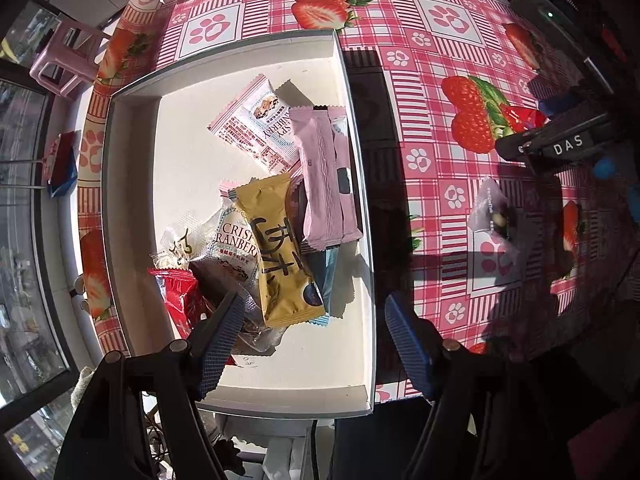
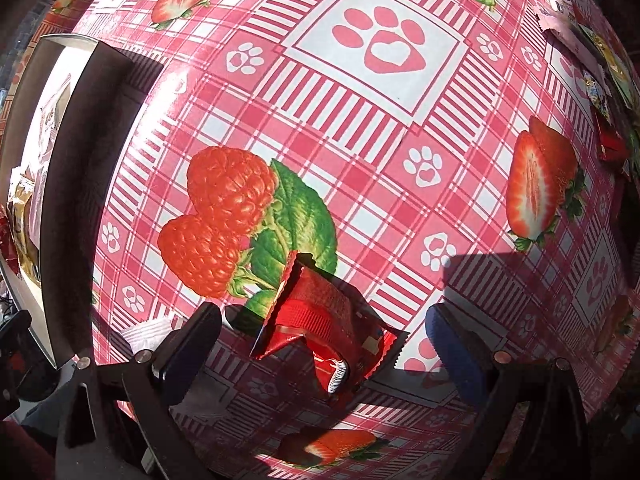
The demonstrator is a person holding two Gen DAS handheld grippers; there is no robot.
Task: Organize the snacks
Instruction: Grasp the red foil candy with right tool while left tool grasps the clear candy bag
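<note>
Snack packets, among them a mustard-yellow wrapper [image 1: 280, 252] and pale pink bars [image 1: 326, 176], lie piled in a shallow white cardboard tray [image 1: 132, 184] on the pink strawberry-print counter [image 2: 360, 152]. Left gripper [image 1: 308, 340] hovers above them, fingers spread. Right gripper [image 2: 320, 344] fingers are spread around a crumpled red foil packet [image 2: 316, 320] on the counter.
</note>
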